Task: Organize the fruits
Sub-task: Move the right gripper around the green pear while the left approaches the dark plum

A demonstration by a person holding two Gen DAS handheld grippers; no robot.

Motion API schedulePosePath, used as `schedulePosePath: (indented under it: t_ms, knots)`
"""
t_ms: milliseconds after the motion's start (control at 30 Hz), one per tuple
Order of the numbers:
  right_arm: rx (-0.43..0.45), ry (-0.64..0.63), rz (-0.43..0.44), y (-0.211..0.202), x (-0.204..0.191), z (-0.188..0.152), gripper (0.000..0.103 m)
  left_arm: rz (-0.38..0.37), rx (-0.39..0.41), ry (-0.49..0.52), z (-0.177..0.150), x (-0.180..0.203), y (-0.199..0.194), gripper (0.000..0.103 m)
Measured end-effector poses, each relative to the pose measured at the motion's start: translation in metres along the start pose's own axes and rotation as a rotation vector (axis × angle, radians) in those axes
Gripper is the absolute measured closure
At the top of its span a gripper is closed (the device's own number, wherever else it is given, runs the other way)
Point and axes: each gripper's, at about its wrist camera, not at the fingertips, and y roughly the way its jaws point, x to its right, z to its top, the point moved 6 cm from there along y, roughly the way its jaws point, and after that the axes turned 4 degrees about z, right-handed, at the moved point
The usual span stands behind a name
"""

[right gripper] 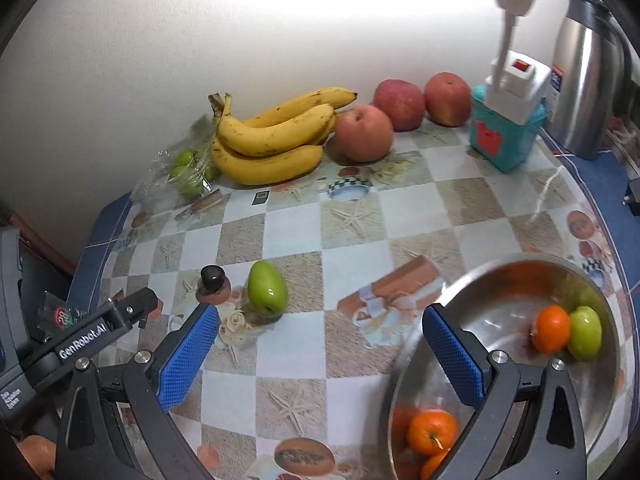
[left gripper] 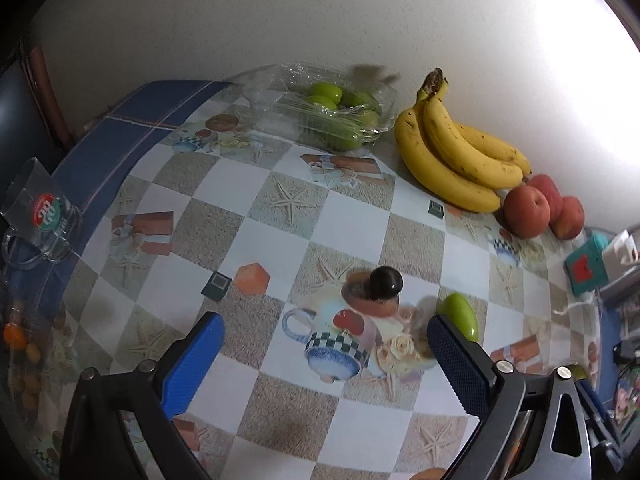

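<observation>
Step in hand, as we judge it: gathering loose fruit into the steel bowl (right gripper: 472,280). Two items are left loose on the tablecloth (left gripper: 280,240).

- Left claw (left gripper: 324,340): spread wide, holding nothing. The dark plum (left gripper: 386,282) lies just ahead of it, slightly right of centre.
- Green fruit (left gripper: 460,314): touching or just beyond the left claw's right fingertip; ahead and left of the right claw.
- Right claw (right gripper: 320,334): spread wide, empty, its right finger over the bowl's near rim.

Next move, in our view: bring one claw forward until a loose fruit sits between the pads, then close gently; both fruits are smooth and round and may roll.

Containers:
- Steel bowl, to the right claw's right: two oranges (right gripper: 432,430) at the near side, a third (right gripper: 551,329) further in, touching a green fruit (right gripper: 586,332).
- Clear plastic tray (left gripper: 332,116), far ahead of the left claw: several green fruits under torn wrap.

Unsorted, by the wall: bananas (right gripper: 272,140), three apples (right gripper: 364,132).
</observation>
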Motion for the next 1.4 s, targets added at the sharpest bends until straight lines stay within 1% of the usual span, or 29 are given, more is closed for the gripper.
schedulePosePath:
  t_ms: [200,500,667,833,1100,1300,1400]
  knots:
    - [-0.019,-0.041,-0.012,0.019,-0.007,0.003,0.001,-0.010,-0.023,-0.019,0.005,0.001,0.017,0.001]
    - [-0.049,-0.084,-0.023,0.041,-0.016,0.005,0.002,-0.007,-0.038,-0.020,0.008,0.002,0.033,0.001]
    - [-0.062,-0.094,-0.022,0.051,-0.018,0.005,0.002,-0.019,-0.042,-0.032,0.010,0.002,0.039,0.001]
    - [-0.066,-0.090,-0.019,0.058,-0.019,0.007,0.009,-0.031,-0.049,-0.031,0.011,0.006,0.045,0.002]
    - [-0.093,-0.090,-0.013,0.075,-0.020,0.005,0.009,-0.059,-0.054,-0.015,0.012,0.018,0.056,0.006]
    - [-0.109,-0.106,-0.007,0.086,-0.026,0.003,0.009,-0.087,-0.069,-0.024,0.011,0.020,0.069,0.008]
    - [-0.119,-0.118,-0.011,0.092,-0.028,0.001,0.020,-0.098,-0.070,-0.022,0.010,0.022,0.075,0.010]
